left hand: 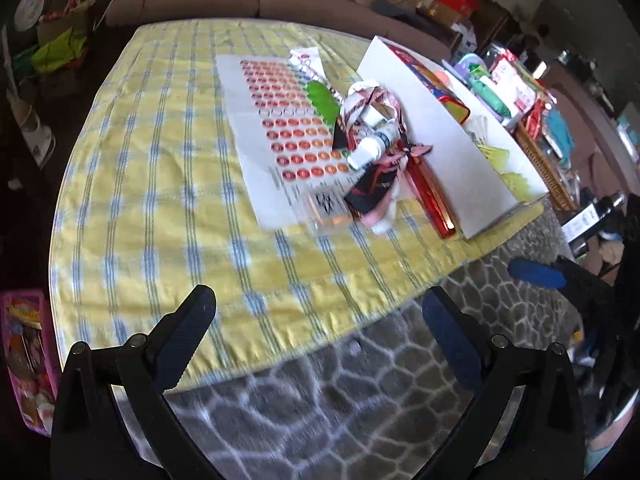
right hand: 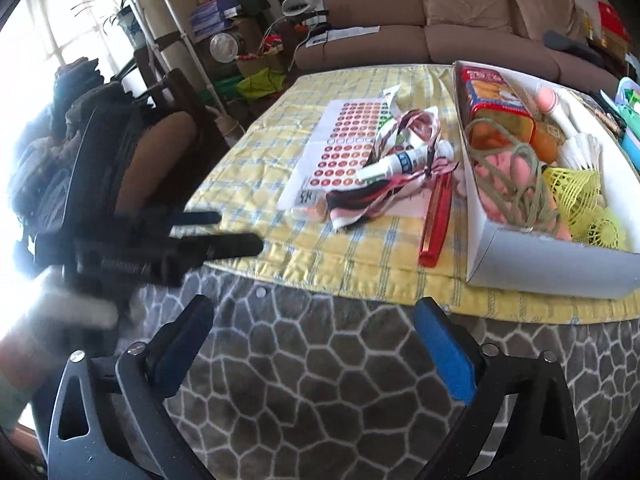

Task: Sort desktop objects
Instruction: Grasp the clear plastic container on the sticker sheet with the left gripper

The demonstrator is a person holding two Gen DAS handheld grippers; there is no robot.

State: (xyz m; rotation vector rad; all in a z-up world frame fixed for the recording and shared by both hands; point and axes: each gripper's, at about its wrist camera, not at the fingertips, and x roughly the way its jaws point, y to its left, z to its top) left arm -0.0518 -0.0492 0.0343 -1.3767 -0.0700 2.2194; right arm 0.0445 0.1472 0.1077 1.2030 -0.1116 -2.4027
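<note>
Nearest, the left hand-held gripper (left hand: 320, 320) and the right hand-held gripper (right hand: 314, 328) both hang with jaws spread wide and nothing between them, above a grey pebble-patterned cover (right hand: 320, 380). Beyond it lies a yellow checked cloth (left hand: 160, 184) on the table. On the cloth rest a sheet of round stickers (left hand: 288, 128), a patterned ribbon (right hand: 360, 204) tangled around a white tube (right hand: 400, 162), and a red bar (right hand: 438, 220) just beside a white box (right hand: 560, 268) filled with shuttlecocks, cord and tins. Farthest back stands a brown sofa (right hand: 400, 40).
</note>
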